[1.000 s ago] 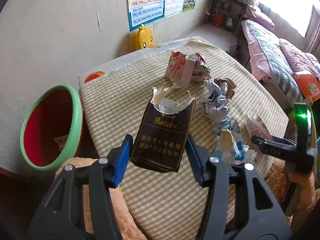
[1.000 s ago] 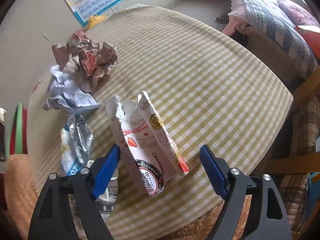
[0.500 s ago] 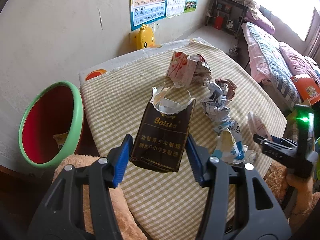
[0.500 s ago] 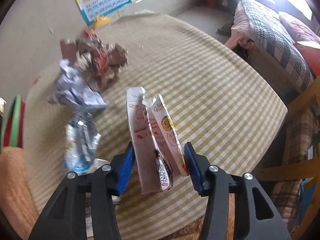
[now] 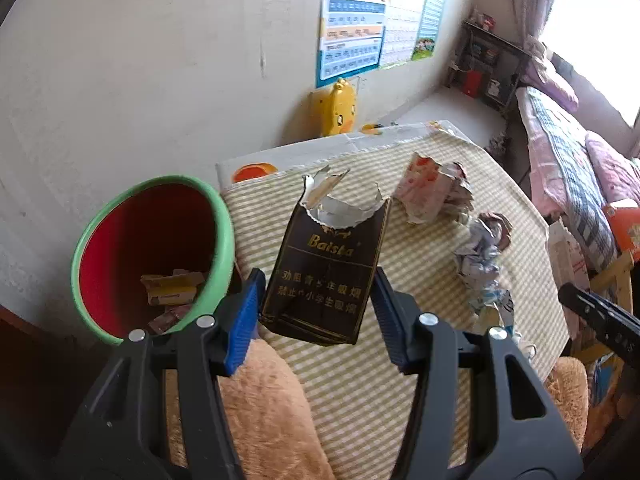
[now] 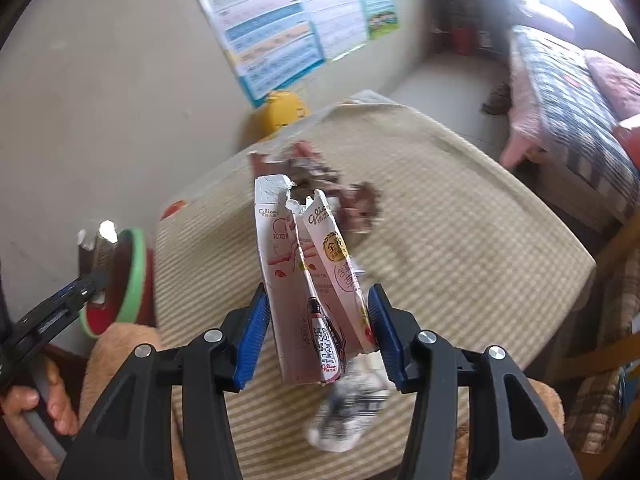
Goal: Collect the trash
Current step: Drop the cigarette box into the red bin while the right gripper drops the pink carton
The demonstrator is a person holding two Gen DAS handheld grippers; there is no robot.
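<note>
— So, what does your left gripper point(image 5: 316, 312) have?

— Your blue pads are clamped on a dark brown cigarette pack point(image 5: 326, 270). Its top is torn open with ragged silver foil showing, gold lettering reads "Baista", and the bottom edge is dented. You hold it upright in the air over the table's point(image 5: 400, 380) near left corner, just beside the bin point(image 5: 218, 248), which has a green rim and red inside with scraps at the bottom.

— And your right gripper point(image 6: 316, 328)?

— It grips a pink and white snack box point(image 6: 308, 280), torn at the top and split down the front into two flaps, with a strawberry print and a code near the bottom. You hold it upright above the table's near edge.

— What lies on the checked cloth?

— A crumpled pink wrapper point(image 5: 434, 192) near the far edge and a crushed blue and white paper point(image 5: 482, 252) toward the right edge; the right view is too blurred to tell more.
</note>
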